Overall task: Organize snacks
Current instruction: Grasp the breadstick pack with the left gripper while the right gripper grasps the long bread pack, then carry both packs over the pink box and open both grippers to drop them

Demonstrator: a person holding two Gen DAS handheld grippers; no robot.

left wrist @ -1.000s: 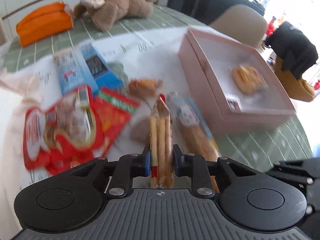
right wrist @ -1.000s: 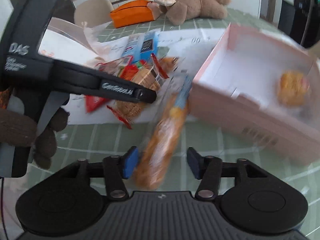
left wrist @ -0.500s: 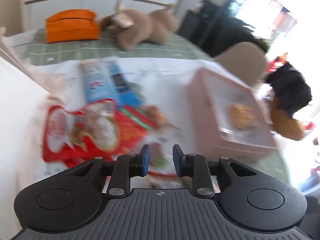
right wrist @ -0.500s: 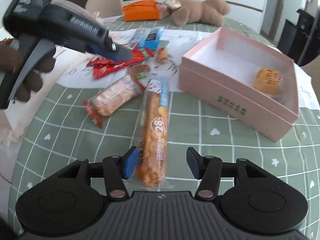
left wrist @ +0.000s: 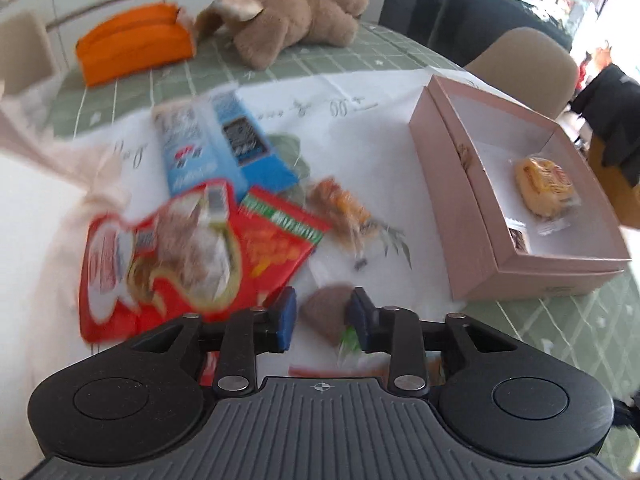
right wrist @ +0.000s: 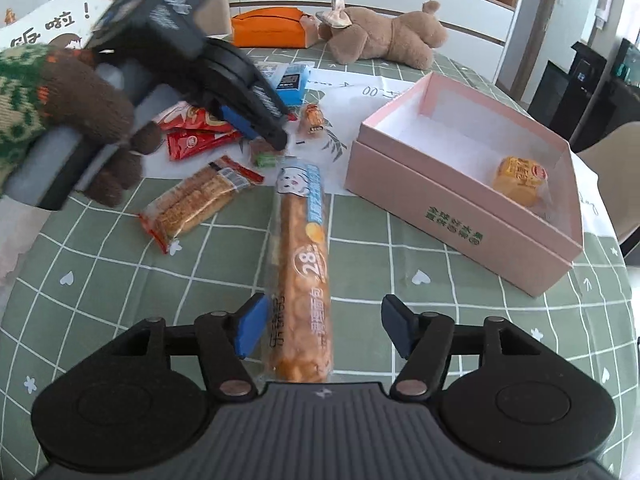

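Hovering over the snack pile, the left claw (left wrist: 322, 320) is spread around a small brown snack (left wrist: 326, 314), not pinching it. The right claw (right wrist: 322, 330) gapes wide astride a long orange snack pack (right wrist: 300, 264) on the worktop (right wrist: 400, 264), beside the pink box (right wrist: 460, 200).

One pink box (right wrist: 460, 204), one plush toy (right wrist: 384, 36), one orange pouch (right wrist: 272, 28), two red packets (left wrist: 192, 256).

snacks (right wrist: 298, 256) lie scattered beside pink box (right wrist: 460, 216).
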